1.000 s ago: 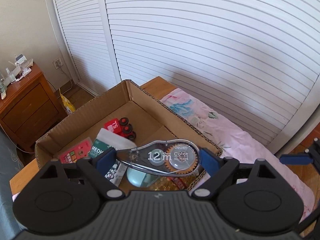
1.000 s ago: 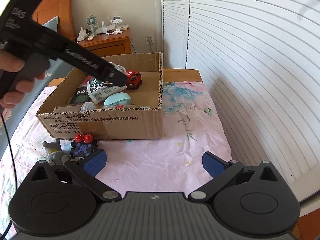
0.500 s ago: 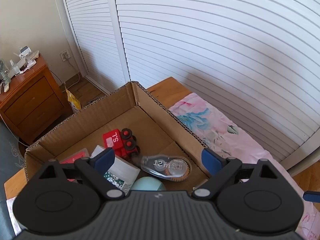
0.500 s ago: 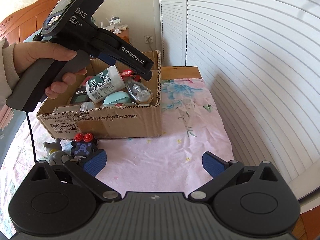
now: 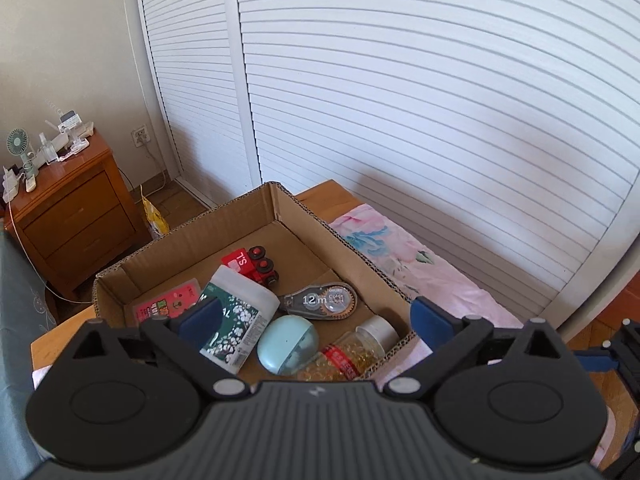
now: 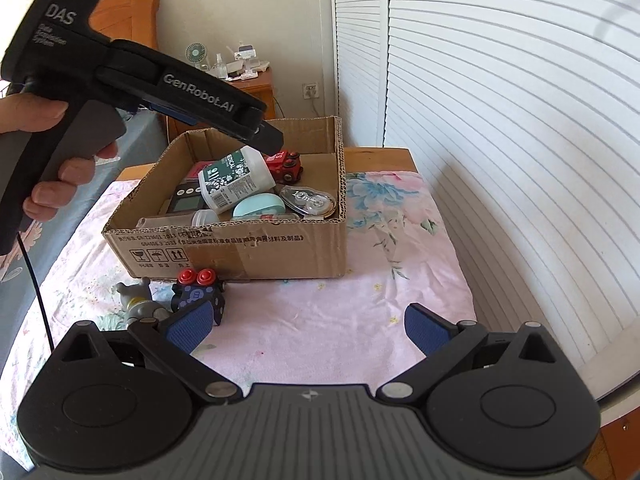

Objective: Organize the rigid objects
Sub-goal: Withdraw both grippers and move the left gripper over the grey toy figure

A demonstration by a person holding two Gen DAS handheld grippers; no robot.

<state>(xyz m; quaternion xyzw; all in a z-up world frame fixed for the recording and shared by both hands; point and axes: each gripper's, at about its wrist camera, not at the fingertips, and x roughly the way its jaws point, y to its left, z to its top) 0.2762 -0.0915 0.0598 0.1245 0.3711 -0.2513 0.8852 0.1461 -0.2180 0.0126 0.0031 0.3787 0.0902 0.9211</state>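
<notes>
Both tools showing matte black ribbed bodies, silver pivot screws, blue textured pads (image 6: 188, 326); left tool (image 6: 268, 136) wearing white "GenRobot.AI"/"DAS" lettering, black cable trailing, bare-skinned hand (image 6: 48, 148).

The left wrist camera looks steeply down into the cardboard box (image 5: 280, 216) from close above; the right wrist camera faces it from farther back, low over the bedsheet (image 6: 320, 320).

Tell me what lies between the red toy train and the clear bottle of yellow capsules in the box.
The clear correction tape dispenser lies between the red toy train and the clear capsule bottle, on the cardboard box floor, shown in the left wrist view.
</notes>
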